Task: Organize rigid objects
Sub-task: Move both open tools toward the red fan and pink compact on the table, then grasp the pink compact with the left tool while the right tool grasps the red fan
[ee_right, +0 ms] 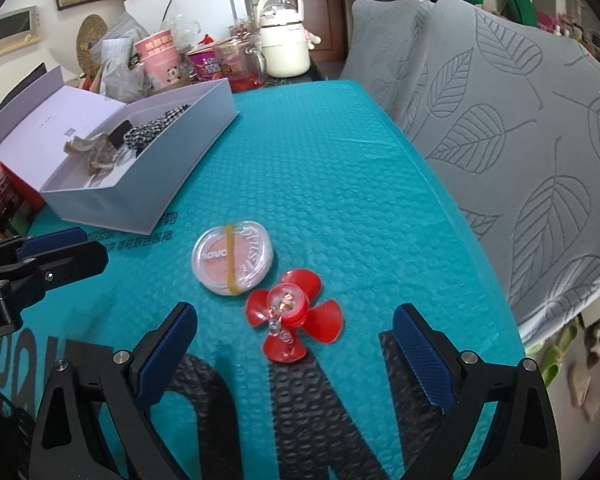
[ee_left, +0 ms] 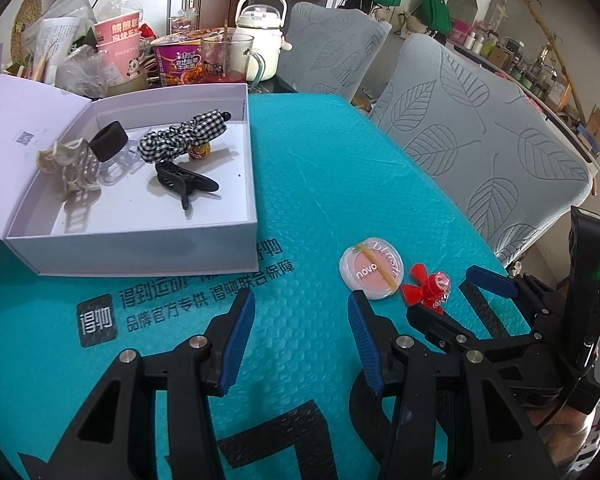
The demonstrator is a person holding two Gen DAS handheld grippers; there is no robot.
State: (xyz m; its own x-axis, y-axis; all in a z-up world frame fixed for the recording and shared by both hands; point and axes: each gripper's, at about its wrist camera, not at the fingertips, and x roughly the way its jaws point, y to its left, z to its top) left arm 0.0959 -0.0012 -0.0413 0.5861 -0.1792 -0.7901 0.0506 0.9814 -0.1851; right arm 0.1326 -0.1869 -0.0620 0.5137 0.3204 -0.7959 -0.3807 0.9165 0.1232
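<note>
Blush compact (ee_right: 232, 256), red flower clip (ee_right: 294, 316) touching

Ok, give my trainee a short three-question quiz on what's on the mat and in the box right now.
1. True or false: the red flower clip lies inside the white box.
2. What crosses the blush compact? A) yellow rubber band B) black ribbon C) nothing
3. Which gripper has the flower clip ahead of its open jaws?

Key: 1 false, it's on the teal mat. 2 A. 3 the right gripper.
</note>
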